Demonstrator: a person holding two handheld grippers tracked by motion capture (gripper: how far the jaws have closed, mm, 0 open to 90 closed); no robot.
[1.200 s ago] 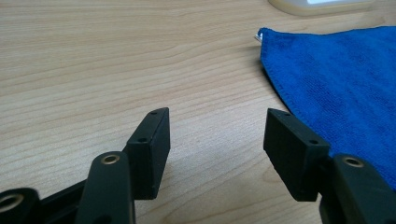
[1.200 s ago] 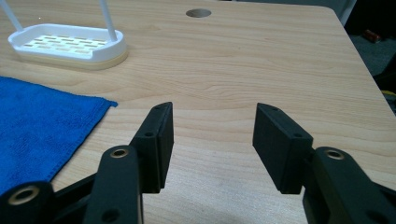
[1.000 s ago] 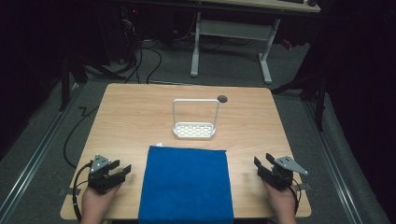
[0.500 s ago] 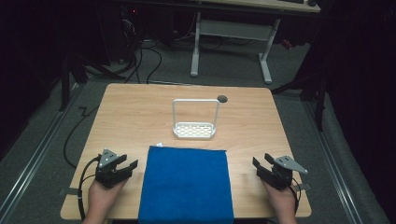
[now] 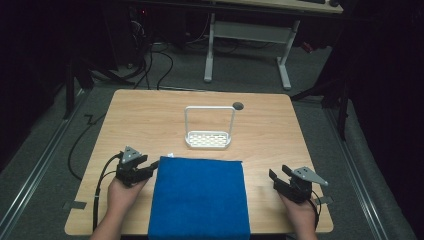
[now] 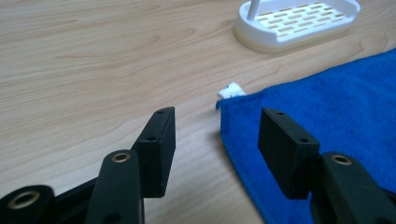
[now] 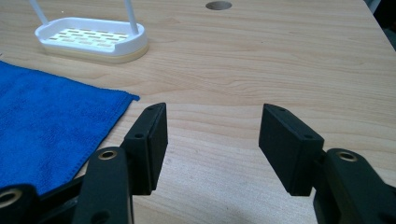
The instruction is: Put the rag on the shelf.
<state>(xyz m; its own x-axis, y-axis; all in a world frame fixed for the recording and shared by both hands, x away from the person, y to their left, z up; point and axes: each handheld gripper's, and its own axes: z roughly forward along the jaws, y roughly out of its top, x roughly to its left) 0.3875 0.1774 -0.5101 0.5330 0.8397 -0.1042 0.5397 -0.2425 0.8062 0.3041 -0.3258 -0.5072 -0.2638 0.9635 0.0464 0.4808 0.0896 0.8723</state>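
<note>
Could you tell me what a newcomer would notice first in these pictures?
The bright blue towel lies flat at the near edge of the wooden table. Behind it, mid-table, stands a white slotted tray with a tall wire hoop. An open black tool flanks each side, the left tool at the towel's far left corner, the right tool apart from it.

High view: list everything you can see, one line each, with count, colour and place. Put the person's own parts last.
table: one, light wood, centre of the view
hole: one, dark, far side of the table, right of centre
rack: one, white, slotted base with a tall loop handle, mid table, just beyond the towel
towel: one, blue, flat at the near edge between the tools
tag: one, white, at the towel's far left corner
desk: one, white legs, on the floor beyond the table
hands: two, at the near edge
left tool: one, black, open, at the towel's left edge
right tool: one, black, open, on bare table right of the towel
</note>
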